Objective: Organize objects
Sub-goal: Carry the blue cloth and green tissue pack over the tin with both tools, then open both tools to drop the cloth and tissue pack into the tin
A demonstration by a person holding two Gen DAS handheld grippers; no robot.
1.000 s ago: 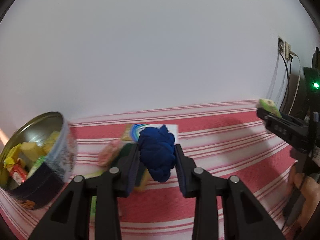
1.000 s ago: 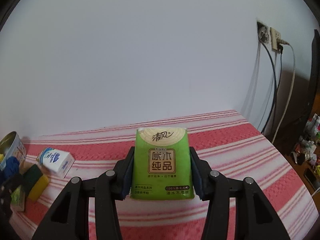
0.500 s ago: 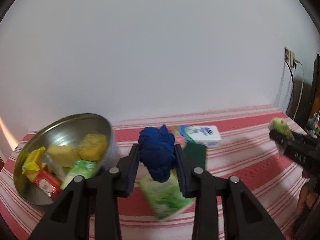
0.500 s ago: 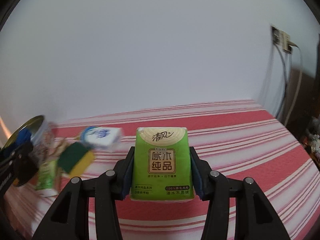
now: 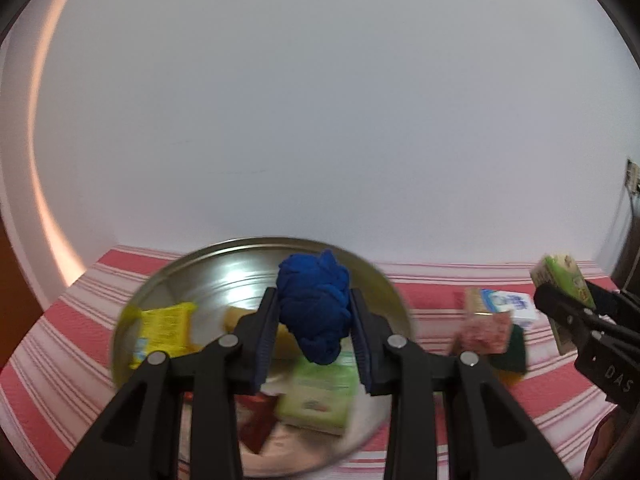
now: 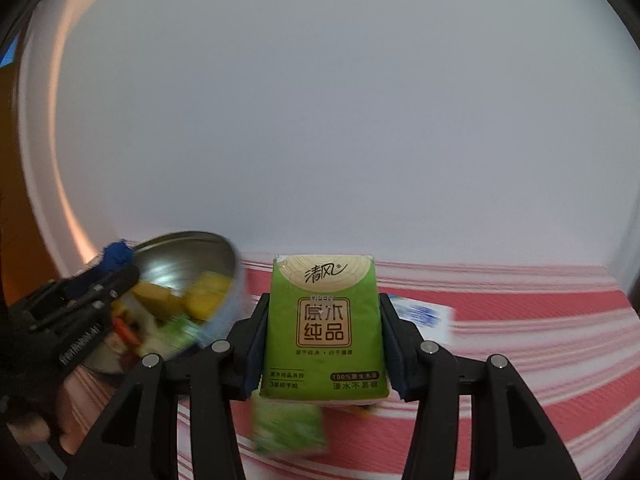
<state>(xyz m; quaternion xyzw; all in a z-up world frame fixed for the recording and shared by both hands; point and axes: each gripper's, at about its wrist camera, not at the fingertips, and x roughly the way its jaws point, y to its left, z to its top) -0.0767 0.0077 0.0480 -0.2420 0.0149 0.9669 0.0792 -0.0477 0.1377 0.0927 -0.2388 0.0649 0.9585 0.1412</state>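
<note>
My left gripper point(image 5: 314, 320) is shut on a crumpled blue cloth point(image 5: 314, 304) and hangs right above a round metal tin point(image 5: 168, 276) that holds yellow, green and red packets. My right gripper point(image 6: 322, 332) is shut on a green tissue pack point(image 6: 323, 326) held upright above the striped red tablecloth point(image 6: 540, 340). In the right wrist view the tin point(image 6: 192, 256) is at the left, with the left gripper point(image 6: 108, 264) and its blue cloth over the rim. In the left wrist view the right gripper point(image 5: 568, 304) appears at the far right with its green pack point(image 5: 564, 280).
A white and blue tissue pack point(image 5: 508, 306), a pink sponge point(image 5: 484, 332) and a green and yellow scouring sponge point(image 5: 510, 360) lie to the right of the tin. Another green packet point(image 6: 288, 424) lies under my right gripper. A white wall point(image 5: 320, 120) closes the back.
Both grippers have swung left along the table. The tin has come from the left edge to directly under the blue cloth, and the loose packs now lie to the right.
</note>
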